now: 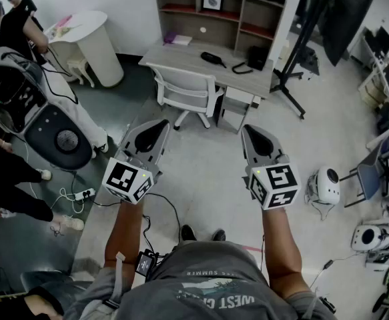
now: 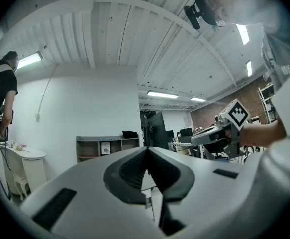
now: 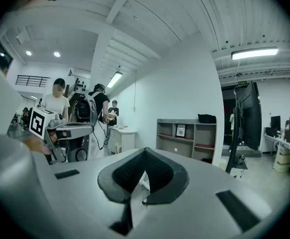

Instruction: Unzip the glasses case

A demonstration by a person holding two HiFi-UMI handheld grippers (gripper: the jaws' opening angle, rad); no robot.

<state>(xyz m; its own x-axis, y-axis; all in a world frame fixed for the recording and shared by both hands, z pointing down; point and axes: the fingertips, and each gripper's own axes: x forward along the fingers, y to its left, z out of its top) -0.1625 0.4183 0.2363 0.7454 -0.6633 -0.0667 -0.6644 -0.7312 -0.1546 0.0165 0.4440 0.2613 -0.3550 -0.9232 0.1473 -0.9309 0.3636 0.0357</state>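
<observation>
Both grippers are held out level in front of me, above the floor, with nothing between their jaws. In the head view my left gripper (image 1: 157, 123) is shut, and my right gripper (image 1: 253, 129) beside it is shut too. The left gripper view shows its dark pads (image 2: 135, 171) meeting at the tip, with the right gripper (image 2: 219, 133) off to the side. In the right gripper view the pads (image 3: 154, 176) also meet. A small black oblong thing (image 1: 212, 59) lies on the desk (image 1: 174, 55) ahead; I cannot tell whether it is the glasses case.
A white office chair (image 1: 184, 92) stands at the desk, under a wall shelf (image 1: 221, 9). People and a wheeled machine (image 1: 61, 135) are at the left, with a power strip (image 1: 82, 194) and cables on the floor. A stand (image 1: 291, 72) and a small white robot (image 1: 325, 185) are at the right.
</observation>
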